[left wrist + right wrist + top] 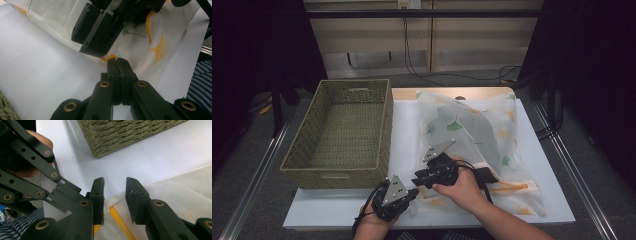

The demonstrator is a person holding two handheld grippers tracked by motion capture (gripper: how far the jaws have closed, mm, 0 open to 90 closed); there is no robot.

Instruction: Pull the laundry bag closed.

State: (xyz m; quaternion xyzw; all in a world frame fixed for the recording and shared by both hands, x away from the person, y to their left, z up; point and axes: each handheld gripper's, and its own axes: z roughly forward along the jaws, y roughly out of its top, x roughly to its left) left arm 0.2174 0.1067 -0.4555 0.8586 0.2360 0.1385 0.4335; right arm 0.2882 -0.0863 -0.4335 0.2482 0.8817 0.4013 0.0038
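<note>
White mesh, printed with orange and green leaves, makes up the laundry bag (482,145) that we have lying on the right half of the white table (402,135), with something dark and grey showing through it. To its left stands the woven basket (339,132), well apart from our hands.

We hold both tools at the bag's near left corner. Our left gripper (411,192) has its jaws clenched tight together; in the left gripper view their tips sit at the bag's edge, and we cannot tell for sure whether a fold of mesh is caught between them. Our right gripper (114,195) sits just beyond it, over the same corner. Its jaws stand apart, released, and in the right gripper view we see the bag's corner with its orange trim and a small white zip pull (111,202) in the gap between them, with neither pad pressing on it.
</note>
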